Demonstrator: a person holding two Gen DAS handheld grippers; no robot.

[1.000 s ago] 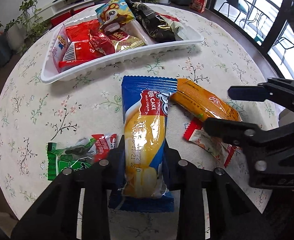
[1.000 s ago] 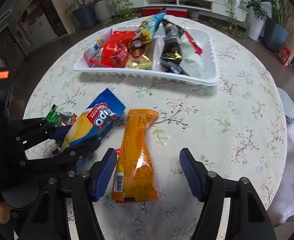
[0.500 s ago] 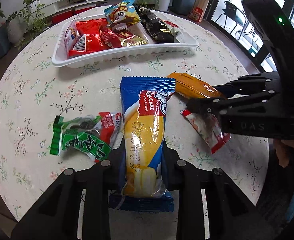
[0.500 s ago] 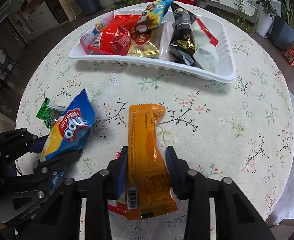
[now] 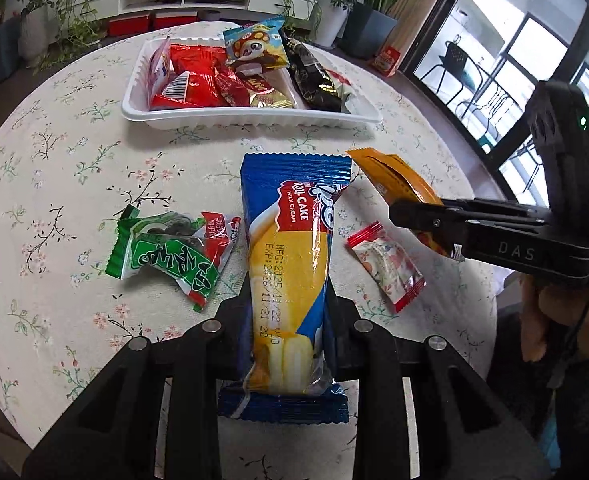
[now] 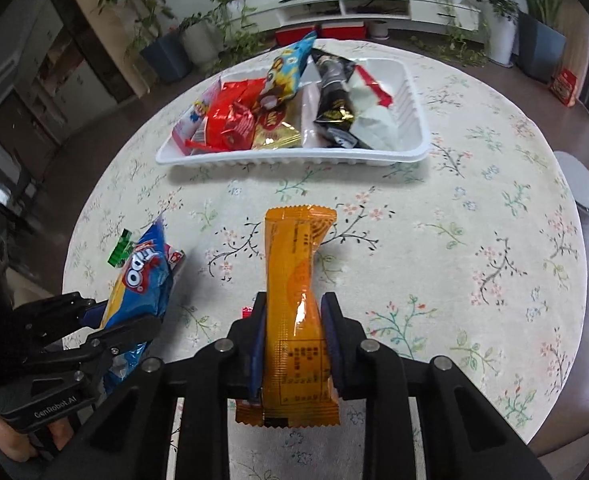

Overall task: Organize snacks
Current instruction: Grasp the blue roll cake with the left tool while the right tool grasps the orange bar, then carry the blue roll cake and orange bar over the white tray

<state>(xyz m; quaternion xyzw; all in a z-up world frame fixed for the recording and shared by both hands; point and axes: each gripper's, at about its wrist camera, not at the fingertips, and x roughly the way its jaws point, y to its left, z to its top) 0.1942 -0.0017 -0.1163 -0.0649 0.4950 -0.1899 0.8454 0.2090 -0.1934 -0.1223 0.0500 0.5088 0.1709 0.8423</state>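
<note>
Left wrist: close above table [image 5: 54, 184], facing tray [image 5: 250, 120].
Right wrist: similar, perhaps slightly higher, facing tray [image 6: 294, 158].
Shared: tray, floral tabletop.

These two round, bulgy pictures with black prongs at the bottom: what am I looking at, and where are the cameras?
No robot here: a person holds a two-fingered clamp in each hand, and a wide-angle camera on each looks forward along its fingers.

The left-hand view shows the left gripper shut on a blue roll cake packet. The right-hand view shows the right gripper shut on an orange snack packet. Each clamp also appears at the edge of the other's picture.

Below is a round table with a flowered cloth. On it stand a white tray full of snacks, a green packet and a small red-edged packet.
</note>
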